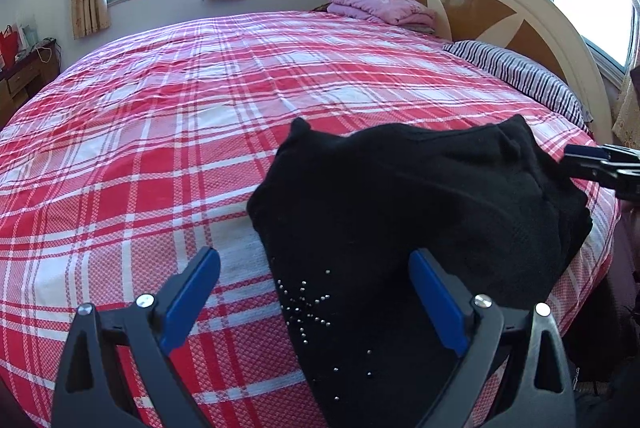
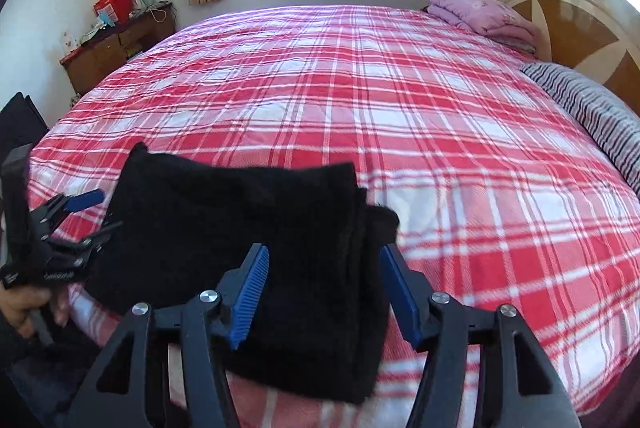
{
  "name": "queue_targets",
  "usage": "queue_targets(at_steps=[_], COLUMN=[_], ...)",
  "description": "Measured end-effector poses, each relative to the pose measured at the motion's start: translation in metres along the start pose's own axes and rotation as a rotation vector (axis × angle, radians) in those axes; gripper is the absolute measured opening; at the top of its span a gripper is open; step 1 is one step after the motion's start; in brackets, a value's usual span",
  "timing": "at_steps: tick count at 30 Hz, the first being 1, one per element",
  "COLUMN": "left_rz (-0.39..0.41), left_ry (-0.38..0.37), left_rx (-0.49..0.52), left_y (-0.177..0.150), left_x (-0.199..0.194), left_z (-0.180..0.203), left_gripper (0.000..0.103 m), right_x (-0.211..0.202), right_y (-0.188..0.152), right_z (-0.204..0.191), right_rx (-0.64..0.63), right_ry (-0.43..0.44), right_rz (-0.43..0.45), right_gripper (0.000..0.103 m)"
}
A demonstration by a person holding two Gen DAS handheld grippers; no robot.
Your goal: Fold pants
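The left gripper (image 1: 314,302), black with blue finger pads (image 1: 192,298), was spread wide open above the near edge of the folded black pants (image 1: 420,196). The right gripper (image 2: 324,292) was open too, its blue pads (image 2: 250,298) on either side of the pants' right edge. A bare hand (image 2: 24,312) held the left gripper's handle.

Black pants on a big red checked bed.

The black pants (image 1: 420,212) lie folded in a heap near the bed's (image 1: 160,148) close edge, with tiny shiny dots in a star shape on them. The left hand-held gripper (image 1: 314,302) has its blue fingers (image 1: 192,300) wide apart. The right hand-held gripper (image 1: 600,164) pokes in by the pants' far corner. A pink blanket (image 1: 380,6) and striped pillow (image 1: 520,76) sit by the headboard (image 1: 500,12).
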State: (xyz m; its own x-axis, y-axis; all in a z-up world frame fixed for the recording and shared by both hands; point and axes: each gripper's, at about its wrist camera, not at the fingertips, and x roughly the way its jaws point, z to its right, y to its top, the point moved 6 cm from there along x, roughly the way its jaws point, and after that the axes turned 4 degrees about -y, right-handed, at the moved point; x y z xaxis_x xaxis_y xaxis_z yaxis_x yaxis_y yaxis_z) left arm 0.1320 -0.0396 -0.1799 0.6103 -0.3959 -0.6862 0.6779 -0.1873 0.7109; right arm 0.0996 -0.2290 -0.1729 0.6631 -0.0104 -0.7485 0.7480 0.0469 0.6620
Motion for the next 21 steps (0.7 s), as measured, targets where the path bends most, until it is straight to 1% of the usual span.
queue_targets(at_steps=[1,2,3,4,5,7,9,11,15,18,19,20,21], left_rz=[0.000,0.000,0.001,0.000,0.000,0.000,0.003,0.007,0.011,0.003,0.000,0.000,-0.002], left_ry=[0.002,0.004,0.006,0.009,0.009,0.006,0.008,0.008,0.009,0.009,0.005,0.002,0.000], left_rx=[0.003,0.006,0.008,0.009,0.010,0.007,0.009,0.015,0.034,0.034,0.027,0.020,0.015], left_y=[0.000,0.000,0.000,0.000,0.000,0.000,0.001,0.001,0.001,-0.001,-0.002,-0.002,-0.003], left_x=[0.000,0.000,0.000,0.000,0.000,0.000,-0.001,-0.002,-0.001,0.003,0.003,0.004,0.004], left_z=[0.000,0.000,0.000,0.000,0.000,0.000,0.001,0.003,0.006,0.004,0.003,0.002,0.002], left_gripper=[0.098,0.098,0.098,0.098,0.098,0.098,0.098,0.098,0.101,0.101,0.101,0.101,0.101], right_x=[0.007,0.015,0.018,0.021,0.023,0.018,0.010,0.003,0.020,0.030,0.028,0.027,0.027], right_y=[0.001,0.001,-0.002,-0.004,-0.007,-0.010,-0.010,-0.013,-0.020,-0.022,-0.021,-0.020,-0.020], right_z=[-0.002,-0.004,-0.004,-0.004,-0.001,0.004,0.009,0.014,0.021,0.023,0.026,0.028,0.030], right_rx=[-0.001,0.002,0.000,-0.006,-0.014,0.007,0.012,0.007,0.007,-0.007,0.015,0.036,0.053], right_ry=[0.001,0.012,0.012,-0.004,-0.022,0.013,0.021,0.010,-0.021,-0.004,0.011,0.026,0.044], right_rz=[-0.011,-0.032,-0.042,-0.049,-0.050,-0.045,-0.032,-0.021,-0.054,-0.065,-0.062,-0.065,-0.072], right_gripper=[0.059,0.052,0.027,0.009,0.009,0.007,0.007,0.007,0.007,0.007,0.007,0.008,0.015])
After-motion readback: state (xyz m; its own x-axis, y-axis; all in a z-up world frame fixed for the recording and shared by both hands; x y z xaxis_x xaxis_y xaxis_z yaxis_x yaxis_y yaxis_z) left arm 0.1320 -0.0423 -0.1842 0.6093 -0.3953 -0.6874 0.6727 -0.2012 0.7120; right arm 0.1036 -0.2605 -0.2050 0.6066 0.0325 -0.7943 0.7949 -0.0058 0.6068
